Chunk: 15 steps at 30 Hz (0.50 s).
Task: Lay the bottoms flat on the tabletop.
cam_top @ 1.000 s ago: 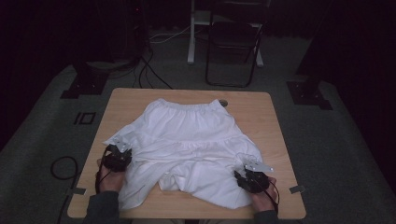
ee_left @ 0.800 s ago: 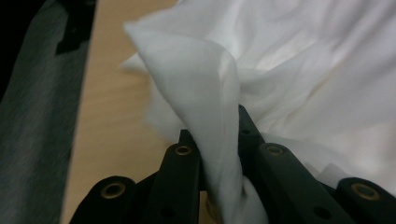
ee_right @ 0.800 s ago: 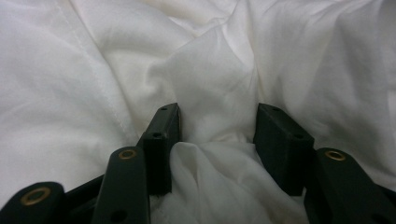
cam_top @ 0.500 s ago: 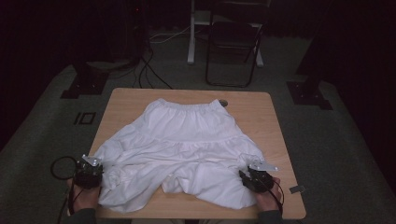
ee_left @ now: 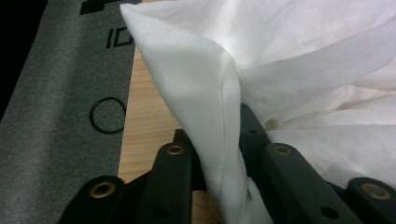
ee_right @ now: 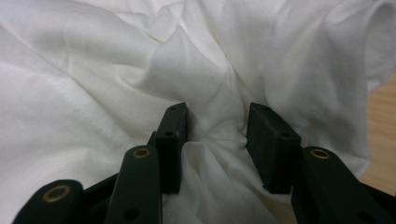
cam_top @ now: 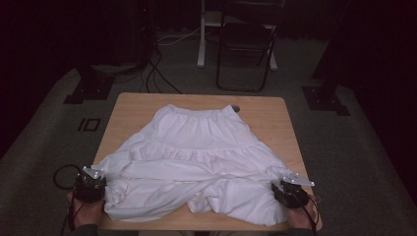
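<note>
A white skirt (cam_top: 196,147) lies spread on the wooden table (cam_top: 133,105), waistband at the far side and hem toward me. My left gripper (cam_top: 98,186) is at the table's front left corner. In the left gripper view it (ee_left: 215,126) is shut on a raised fold of the skirt's hem (ee_left: 196,79). My right gripper (cam_top: 286,191) sits at the front right corner. In the right gripper view it (ee_right: 217,121) has bunched skirt cloth (ee_right: 210,84) caught between its jaws, with creases radiating from the grip.
A small dark object (cam_top: 236,108) lies by the waistband. Behind the table stand a folding chair (cam_top: 246,49) and a white stand (cam_top: 201,34), with cables (cam_top: 157,73) on the carpet. Black base plates (cam_top: 81,91) (cam_top: 324,98) flank the table.
My left gripper has moved left and toward the front edge, drawing the hem outward. The right gripper has shifted slightly right. The skirt's front edge now lies wider.
</note>
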Available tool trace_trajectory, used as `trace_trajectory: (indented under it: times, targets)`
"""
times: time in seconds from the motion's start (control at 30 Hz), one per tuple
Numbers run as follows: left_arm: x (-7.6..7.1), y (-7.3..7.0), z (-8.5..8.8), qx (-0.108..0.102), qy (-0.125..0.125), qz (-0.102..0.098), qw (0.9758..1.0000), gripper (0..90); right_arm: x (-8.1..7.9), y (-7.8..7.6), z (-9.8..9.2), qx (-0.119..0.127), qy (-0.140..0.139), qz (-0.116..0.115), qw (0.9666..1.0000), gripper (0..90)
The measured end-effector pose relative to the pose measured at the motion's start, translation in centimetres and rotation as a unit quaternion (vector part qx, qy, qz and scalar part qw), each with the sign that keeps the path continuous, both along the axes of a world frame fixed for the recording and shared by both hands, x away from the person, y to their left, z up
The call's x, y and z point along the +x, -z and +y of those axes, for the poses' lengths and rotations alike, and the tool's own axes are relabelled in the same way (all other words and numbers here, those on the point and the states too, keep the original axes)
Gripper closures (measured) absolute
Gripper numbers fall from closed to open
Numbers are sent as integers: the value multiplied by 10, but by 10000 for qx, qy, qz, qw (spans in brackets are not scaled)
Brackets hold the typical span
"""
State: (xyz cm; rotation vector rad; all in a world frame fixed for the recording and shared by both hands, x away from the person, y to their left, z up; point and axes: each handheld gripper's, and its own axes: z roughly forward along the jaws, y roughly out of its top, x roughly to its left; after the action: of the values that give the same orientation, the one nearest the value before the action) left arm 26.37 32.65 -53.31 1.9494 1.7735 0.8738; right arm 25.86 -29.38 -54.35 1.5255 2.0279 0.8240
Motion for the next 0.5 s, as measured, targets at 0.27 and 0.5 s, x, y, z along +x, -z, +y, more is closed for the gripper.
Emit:
trace_trajectory:
  times: [0.27,0.5]
  targets:
    - [-11,-33,-6,-202,415,-653,9968,651,1,-12,-3,563,-58,-272,9980,515]
    - [-10,-65,-25,-177,729,-1081,9913,625,9,-43,8,617,-211,-889,9939,514]
